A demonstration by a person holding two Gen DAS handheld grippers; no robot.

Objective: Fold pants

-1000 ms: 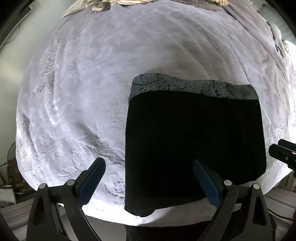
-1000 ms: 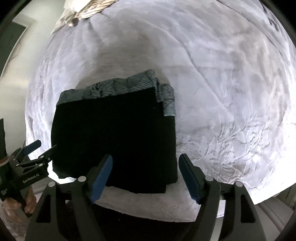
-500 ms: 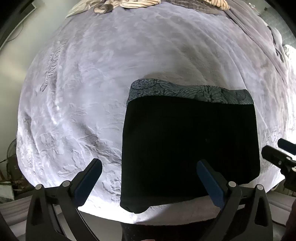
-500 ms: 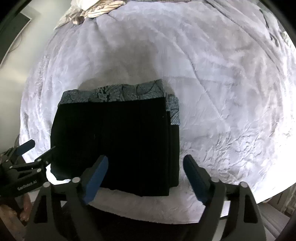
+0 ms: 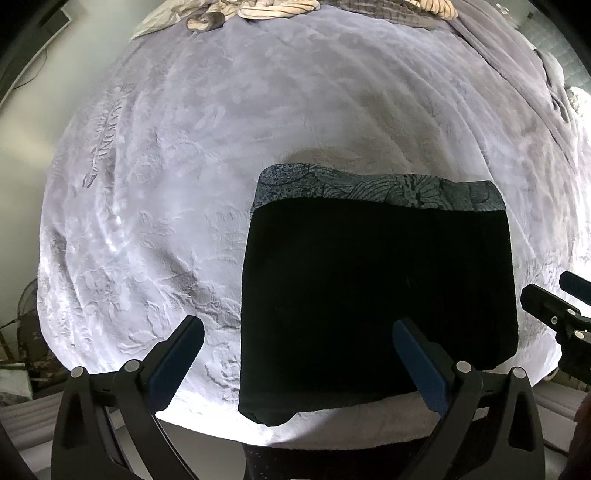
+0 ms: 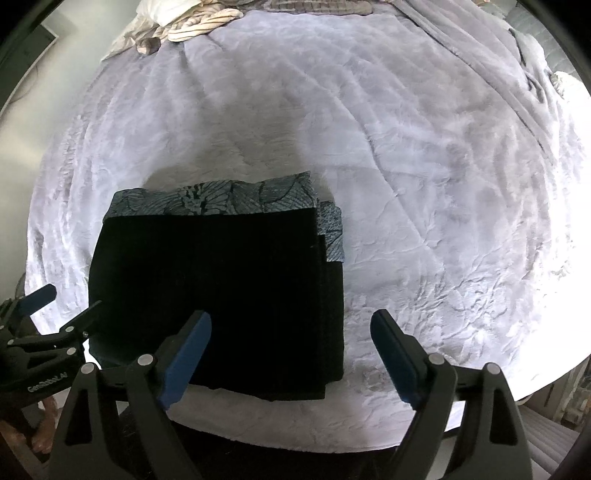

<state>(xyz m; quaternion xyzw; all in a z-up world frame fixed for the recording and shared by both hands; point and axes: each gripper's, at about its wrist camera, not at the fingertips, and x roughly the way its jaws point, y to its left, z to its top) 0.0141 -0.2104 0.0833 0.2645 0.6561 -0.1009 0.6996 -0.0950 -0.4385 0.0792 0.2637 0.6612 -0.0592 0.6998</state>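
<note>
The black pants (image 5: 376, 295) lie folded into a flat rectangle near the bed's front edge, with a grey-blue leaf-patterned waistband (image 5: 369, 188) along the far side. My left gripper (image 5: 295, 332) hovers open above the pants' left front part and touches nothing. In the right wrist view the pants (image 6: 214, 288) sit left of centre, stacked layers showing at their right edge. My right gripper (image 6: 291, 321) hangs open over the pants' right front corner, nothing between its blue pads. Each gripper shows at the edge of the other's view: the right gripper (image 5: 546, 286) and the left gripper (image 6: 74, 297).
A pale lavender embossed blanket (image 5: 184, 184) covers the bed. Striped cloths (image 6: 199, 22) are heaped at the far end. A grey throw (image 6: 498, 74) runs along the far right. The bed's front edge (image 6: 295, 432) drops off just under the grippers.
Both grippers' jaws have spread wider, the right more than the left. The right view has pulled back and tilted, so more of the bed shows. The pants have not moved.
</note>
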